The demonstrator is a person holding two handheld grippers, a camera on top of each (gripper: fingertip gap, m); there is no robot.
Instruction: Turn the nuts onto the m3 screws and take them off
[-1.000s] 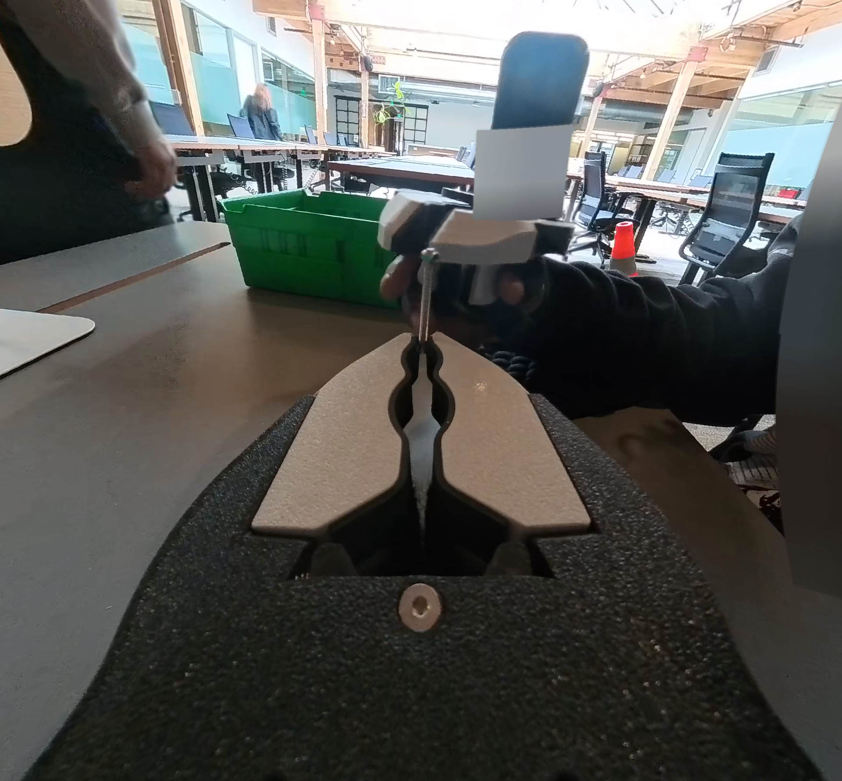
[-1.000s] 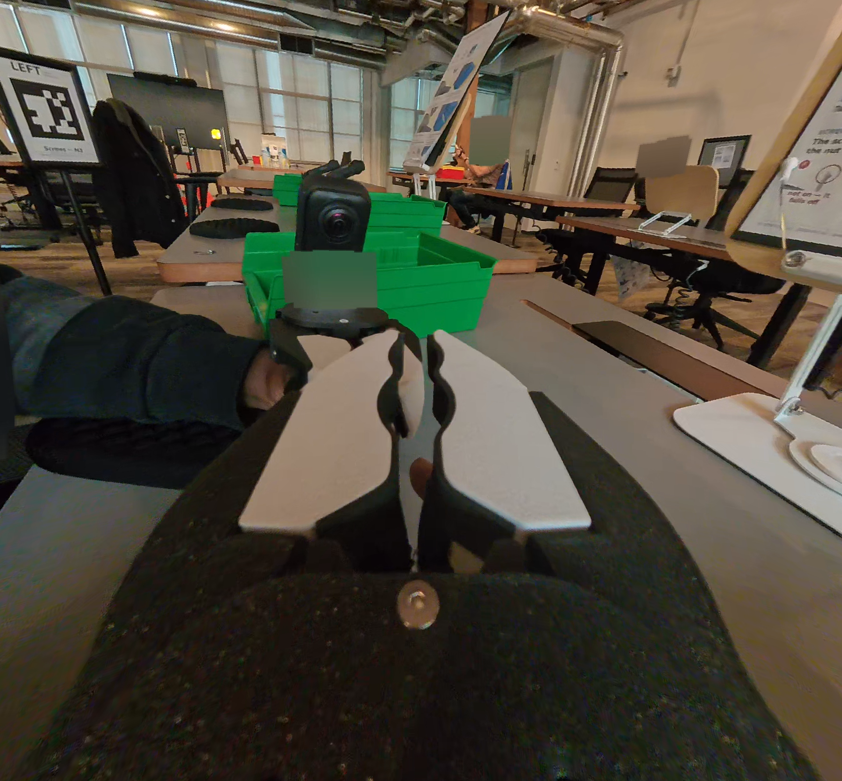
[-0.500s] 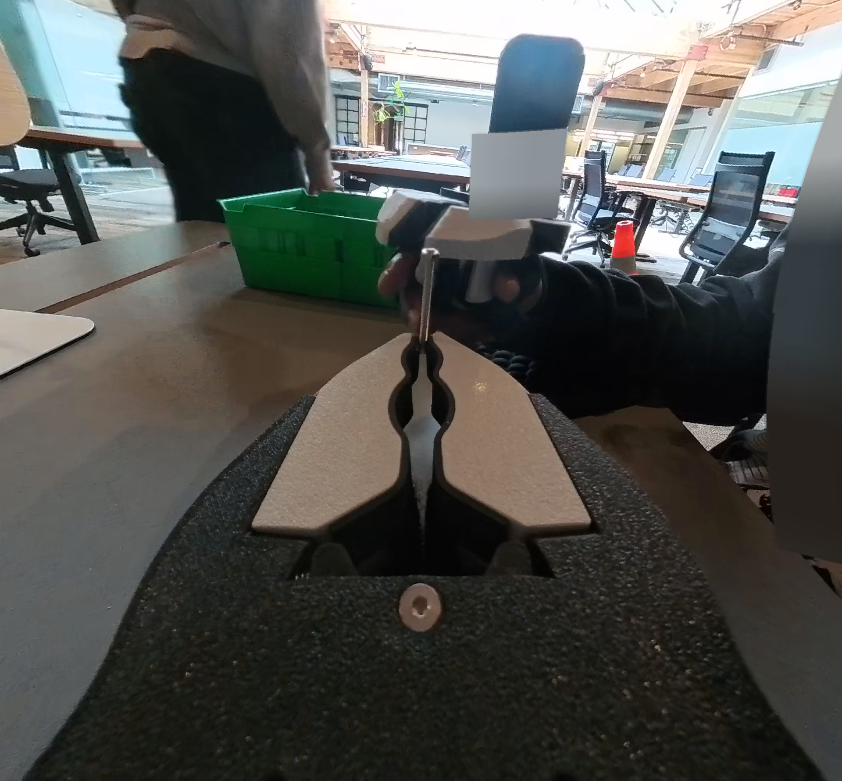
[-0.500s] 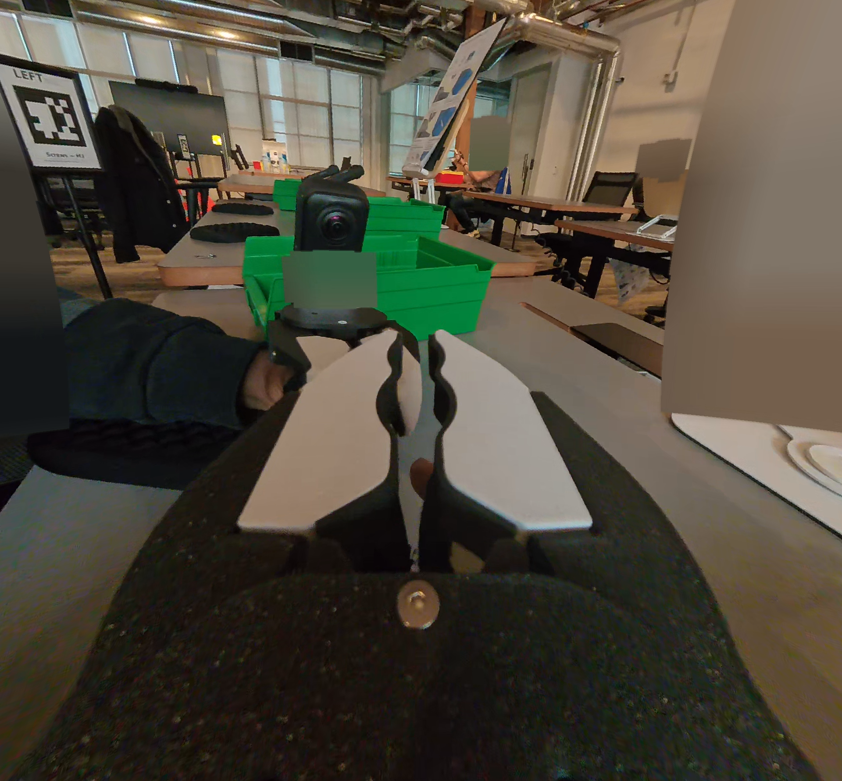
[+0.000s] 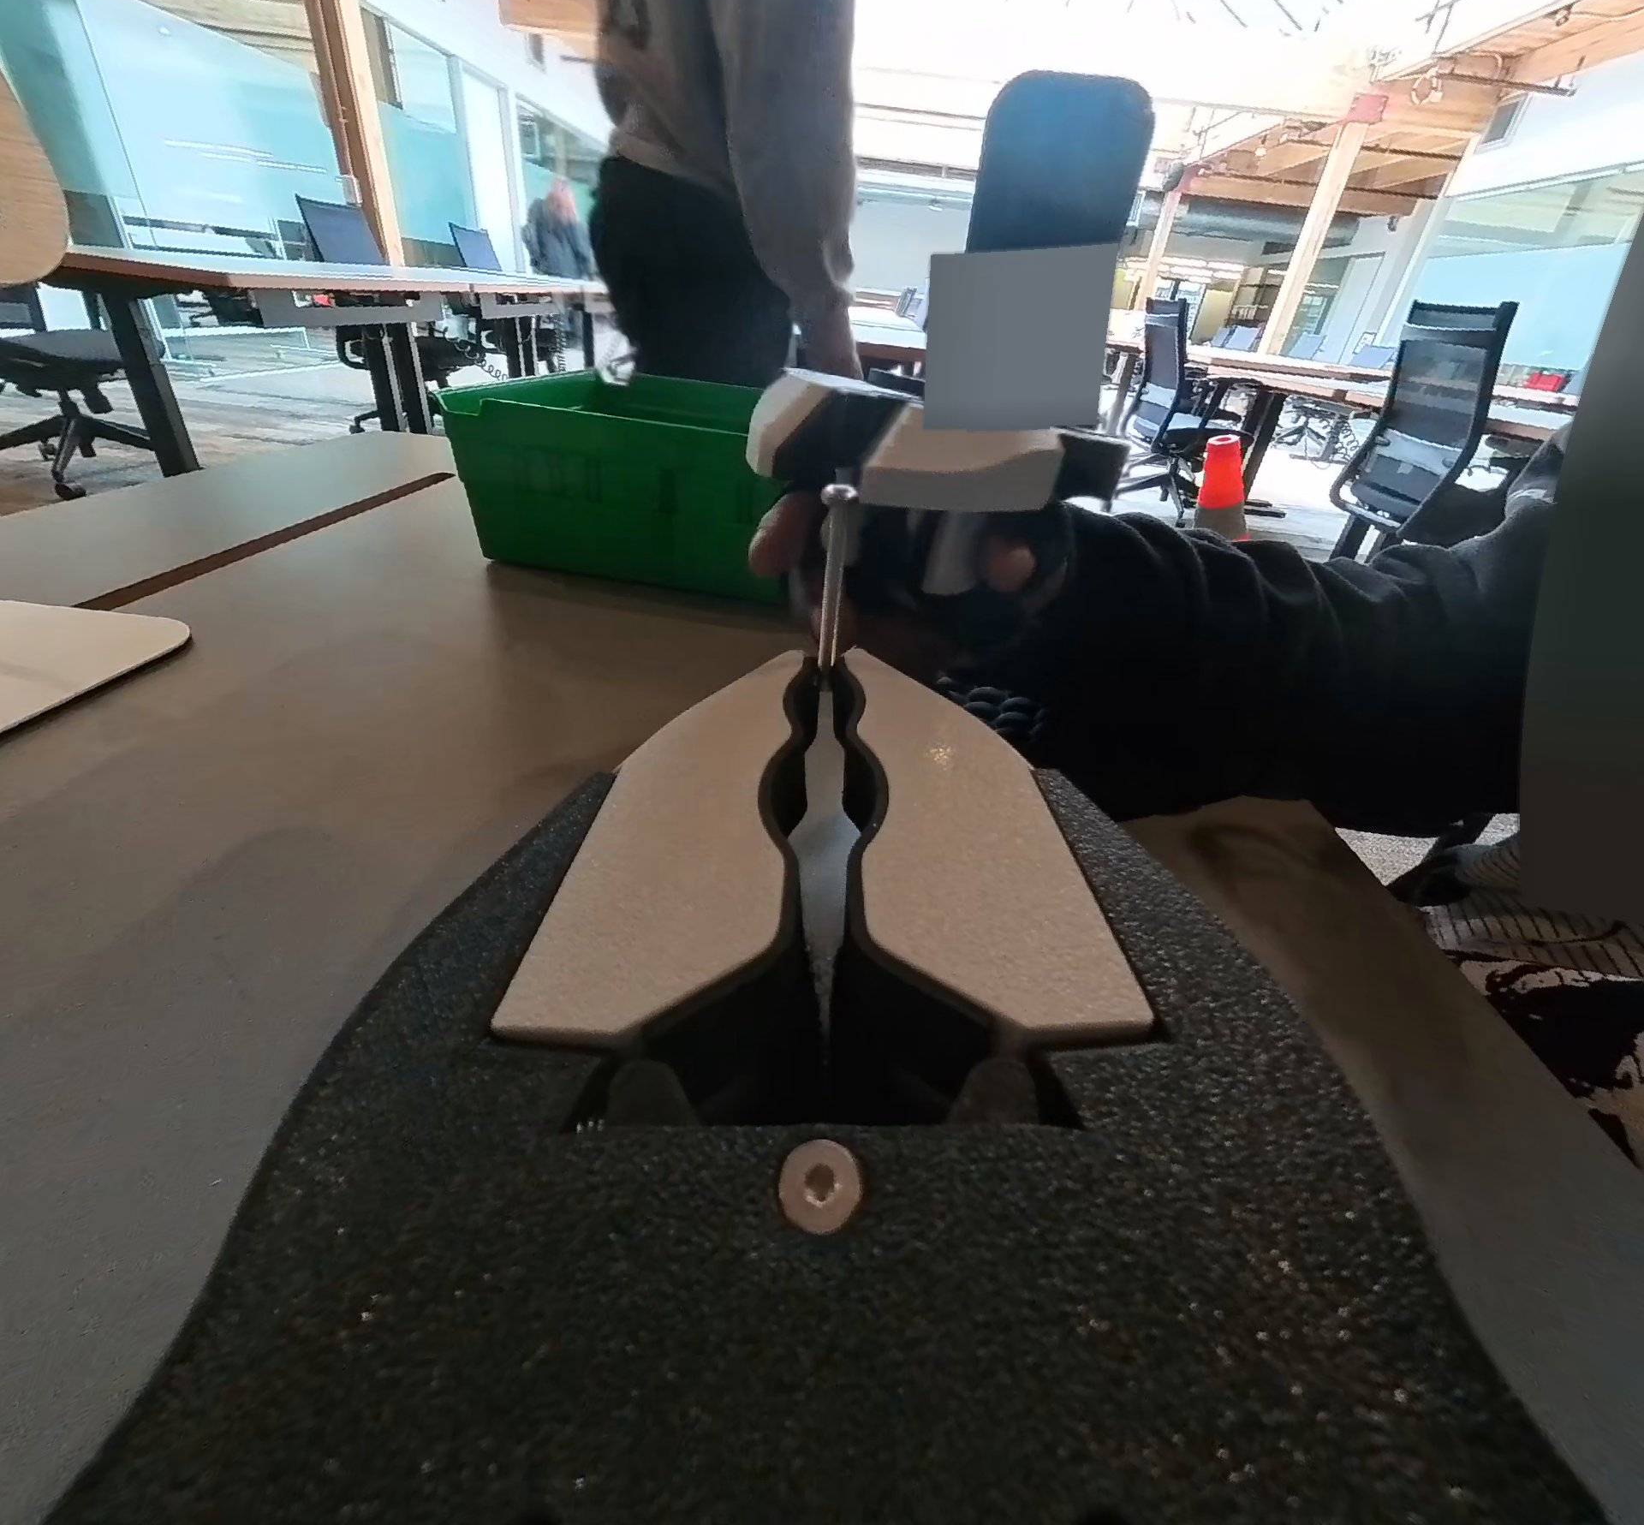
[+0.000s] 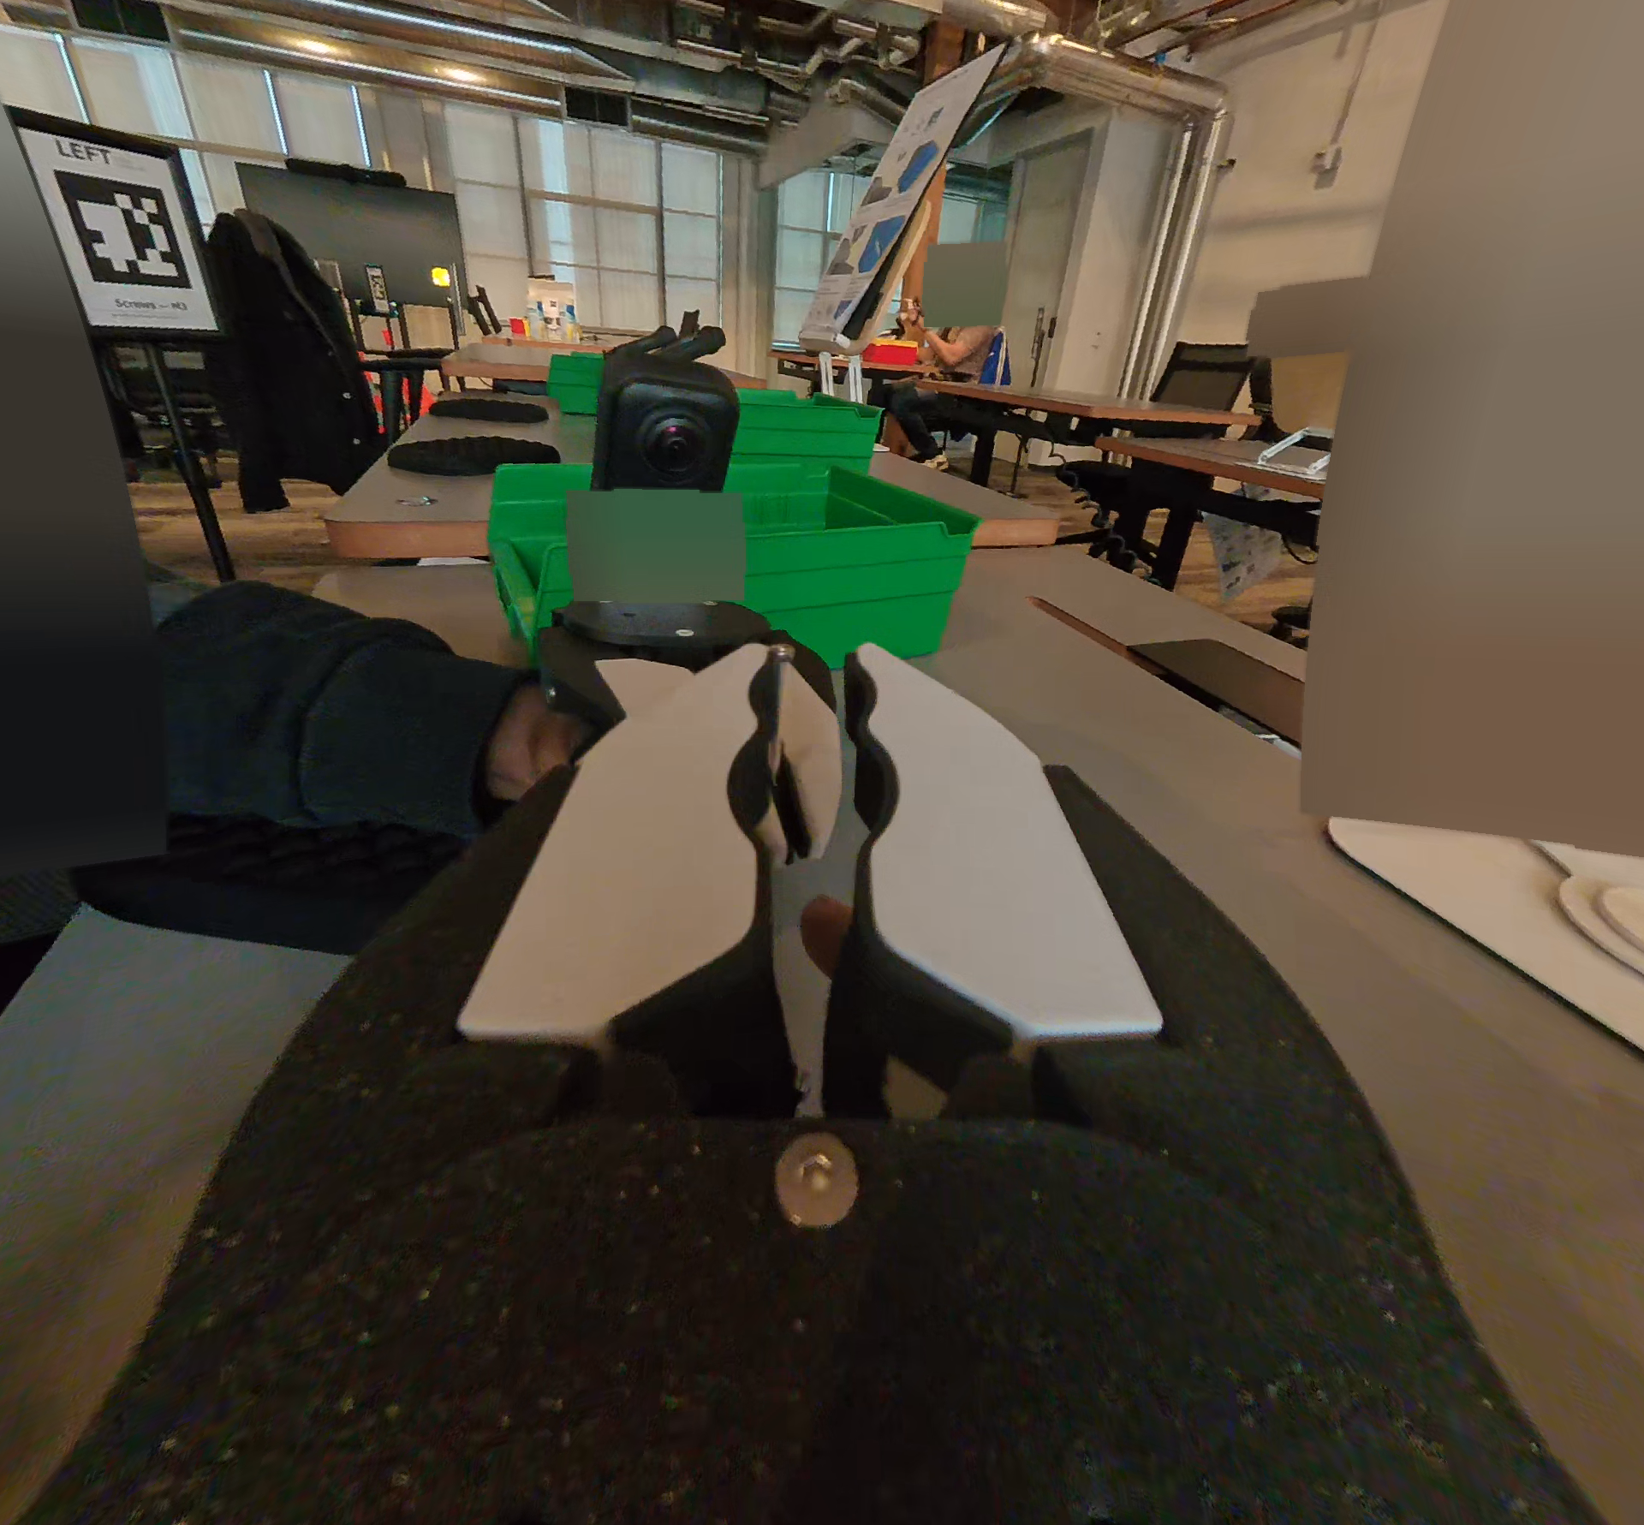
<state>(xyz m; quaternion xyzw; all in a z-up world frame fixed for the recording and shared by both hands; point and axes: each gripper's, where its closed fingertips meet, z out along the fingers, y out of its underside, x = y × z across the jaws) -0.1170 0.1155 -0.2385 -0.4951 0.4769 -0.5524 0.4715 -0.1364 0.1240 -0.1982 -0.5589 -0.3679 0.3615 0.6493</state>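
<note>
My left gripper [image 5: 827, 666] is shut on the lower end of a thin silver screw [image 5: 834, 575], which stands upright out of its fingertips. My right gripper [image 5: 867, 459] hovers just above and behind the screw head, held by a hand in a dark sleeve. In the right wrist view my right gripper [image 6: 808, 668] is open. The screw [image 6: 779, 699] stands in the gap close to its left finger, and the pads do not press on it. The left gripper's white fingers [image 6: 814, 779] show below, between my right fingers. I cannot make out a nut.
A green bin [image 5: 614, 486] stands on the grey table [image 5: 267, 771] behind the grippers; it also shows in the right wrist view [image 6: 854, 575]. A person [image 5: 712, 148] stands behind it. A white base plate [image 6: 1468, 886] lies at the right, and a white board corner [image 5: 80, 655] at the left. About 4 centimetres separates my left fingertips from my right.
The right gripper's jaws have opened wider, and the screw now shows between its fingers. The left gripper keeps its grip on the screw. The person has walked across to behind the green bin.
</note>
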